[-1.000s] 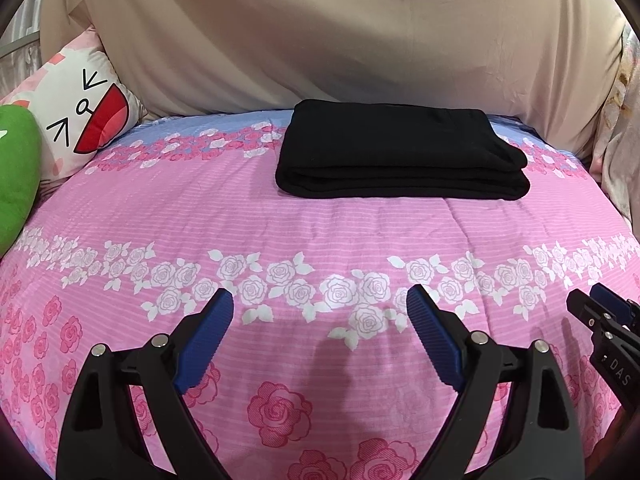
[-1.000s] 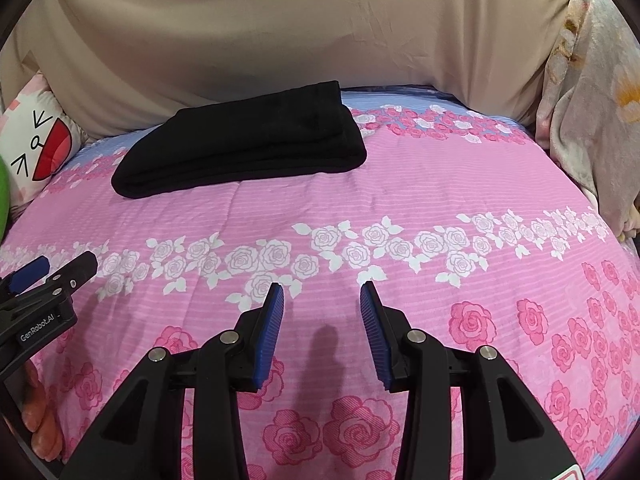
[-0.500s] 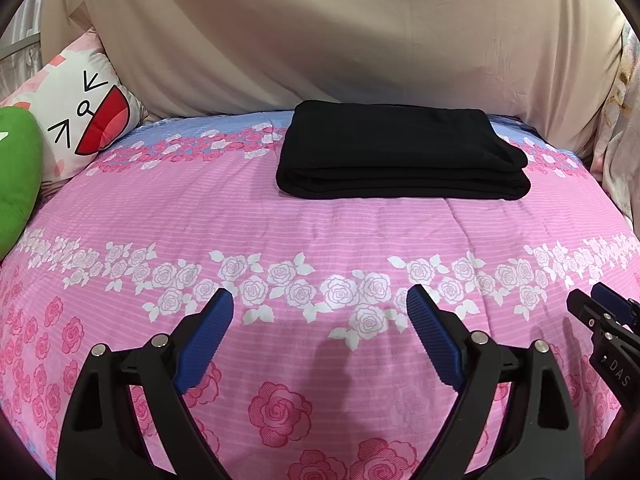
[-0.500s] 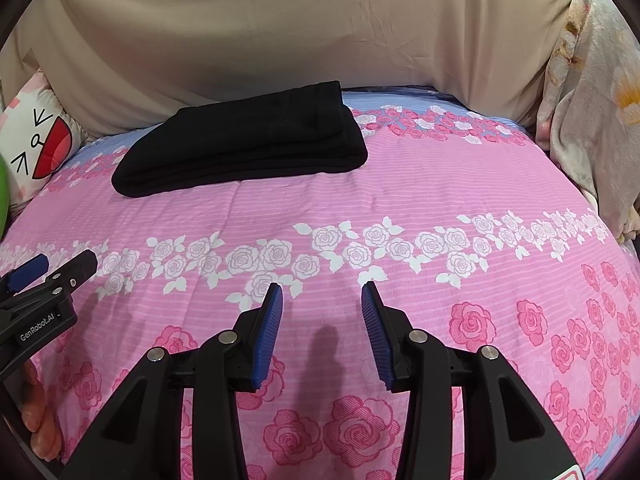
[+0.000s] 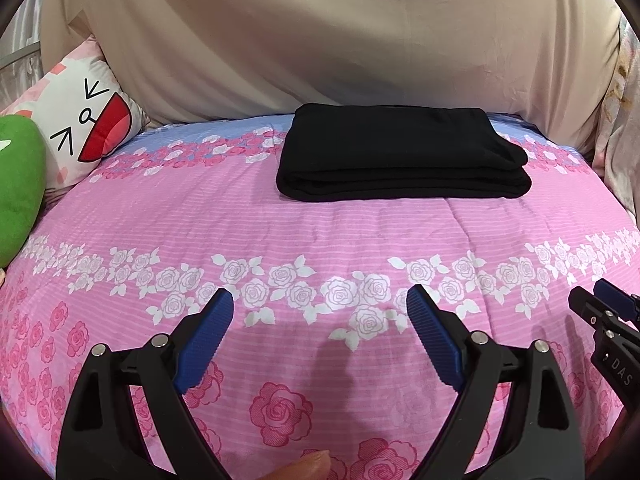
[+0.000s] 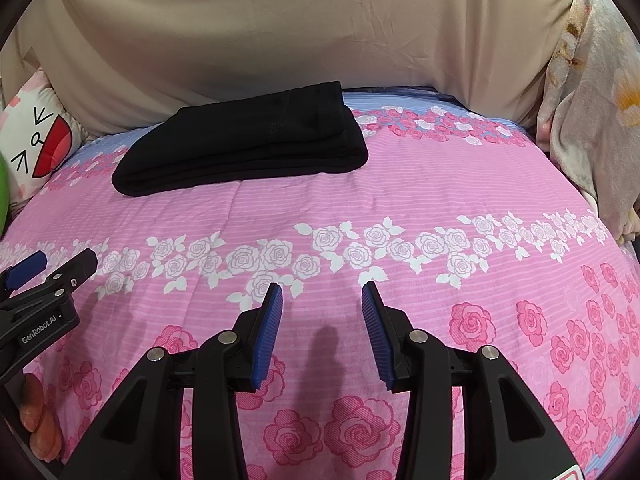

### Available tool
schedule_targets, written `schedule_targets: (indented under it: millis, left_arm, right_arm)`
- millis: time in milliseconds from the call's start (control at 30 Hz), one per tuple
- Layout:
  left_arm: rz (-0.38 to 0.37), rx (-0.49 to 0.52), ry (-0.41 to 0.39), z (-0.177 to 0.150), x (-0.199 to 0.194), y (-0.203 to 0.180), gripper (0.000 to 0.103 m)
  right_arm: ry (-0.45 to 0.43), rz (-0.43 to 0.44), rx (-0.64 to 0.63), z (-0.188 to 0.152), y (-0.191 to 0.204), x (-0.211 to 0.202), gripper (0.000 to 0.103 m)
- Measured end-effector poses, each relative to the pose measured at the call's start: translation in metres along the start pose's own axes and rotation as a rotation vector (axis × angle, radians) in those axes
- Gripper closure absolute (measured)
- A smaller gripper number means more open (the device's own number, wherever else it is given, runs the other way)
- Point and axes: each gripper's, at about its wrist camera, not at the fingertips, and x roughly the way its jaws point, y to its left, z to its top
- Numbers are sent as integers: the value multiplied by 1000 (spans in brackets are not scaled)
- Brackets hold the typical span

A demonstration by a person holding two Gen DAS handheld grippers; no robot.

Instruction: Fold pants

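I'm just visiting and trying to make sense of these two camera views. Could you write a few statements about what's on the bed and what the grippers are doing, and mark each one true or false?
1. The black pants lie folded in a compact stack on the pink floral bedspread. True.
2. The left gripper is shut on the pants. False: its jaws stand wide apart over the bedspread, holding nothing, well short of the pants.
3. The right gripper is open and empty. True.
4. A cartoon-face pillow sits at the left edge of the bed. True.
5. The pants hang over the bed's edge. False: they rest wholly on the bedspread, near the beige sheet behind.
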Motion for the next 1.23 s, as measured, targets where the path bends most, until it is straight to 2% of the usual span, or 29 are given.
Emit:
schedule_targets:
  millis: [667, 867, 1033, 1067, 1233]
  left_arm:
    - [-2, 2, -3, 1, 0, 0, 17]
    - [-40, 5, -2, 1, -1, -2, 18]
    - [6, -3, 3, 2, 1, -1, 18]
    - [-2, -3, 3, 2, 1, -2, 18]
    - [-1, -16, 5, 1, 2, 2, 21]
  right_arm:
    - [1, 1, -2, 0, 0, 0, 61]
    - [2, -1, -2, 0, 1, 0, 61]
    - [2, -1, -1, 0, 2, 0, 59]
    - [0, -2, -2, 0, 1, 0, 56]
    - [-1, -3, -7, -1, 2, 1, 56]
